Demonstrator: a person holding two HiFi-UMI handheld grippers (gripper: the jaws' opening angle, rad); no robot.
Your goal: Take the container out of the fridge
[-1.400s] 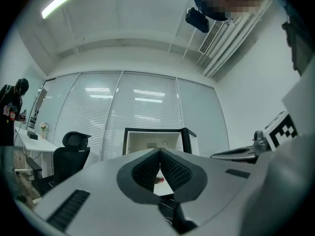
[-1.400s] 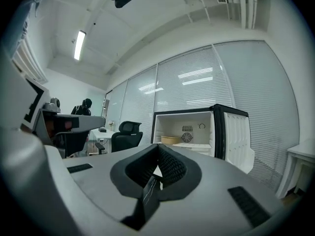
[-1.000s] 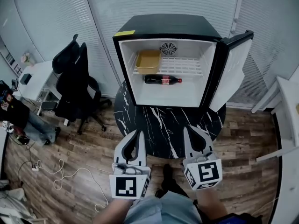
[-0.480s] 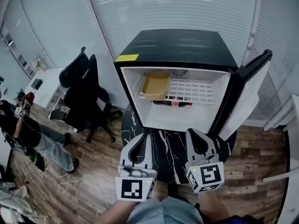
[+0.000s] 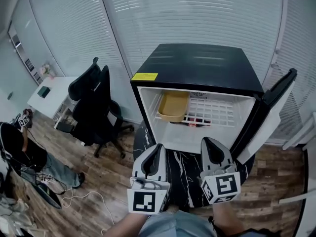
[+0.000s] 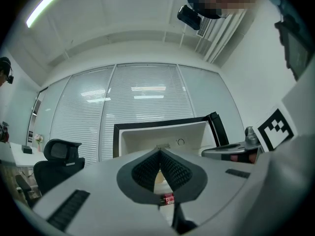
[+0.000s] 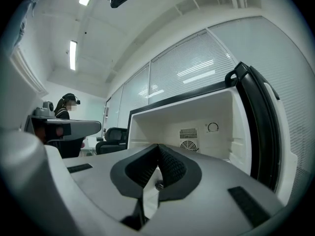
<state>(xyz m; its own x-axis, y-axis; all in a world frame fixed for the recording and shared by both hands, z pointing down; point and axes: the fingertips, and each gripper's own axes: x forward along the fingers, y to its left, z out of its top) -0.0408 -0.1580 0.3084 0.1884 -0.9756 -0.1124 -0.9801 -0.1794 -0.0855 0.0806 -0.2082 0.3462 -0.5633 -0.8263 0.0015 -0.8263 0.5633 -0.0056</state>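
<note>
Left hand-held gripper, right hand-held gripper closed, level, facing open fridge

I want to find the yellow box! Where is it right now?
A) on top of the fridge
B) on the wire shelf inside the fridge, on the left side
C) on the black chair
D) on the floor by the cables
B: the yellow container sits on the left end of the white wire shelf inside the open fridge.
</note>
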